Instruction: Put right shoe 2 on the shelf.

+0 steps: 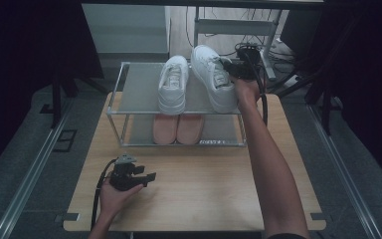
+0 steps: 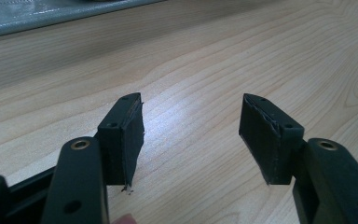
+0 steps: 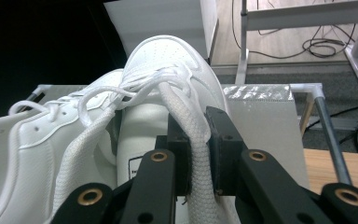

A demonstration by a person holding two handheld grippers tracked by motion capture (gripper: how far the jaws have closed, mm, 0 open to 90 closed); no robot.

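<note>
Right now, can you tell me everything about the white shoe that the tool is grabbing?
The white shoe is a lace-up sneaker that looks like smooth leather, with tiny holes over the toe, white laces and a thick sole. It sits tilted on the top shelf of the metal rack, toe pointing away, beside its partner, the other white sneaker. The right tool is pinching the shoe's collar edge near the tongue.

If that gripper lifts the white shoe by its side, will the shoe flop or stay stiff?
The white shoe would probably hang tilted, since the right gripper pinches only its padded collar, off to one edge. That soft collar may bend a bit, while the thick sole likely stays stiff. It looks light enough for one grip, though it might swing.
</note>
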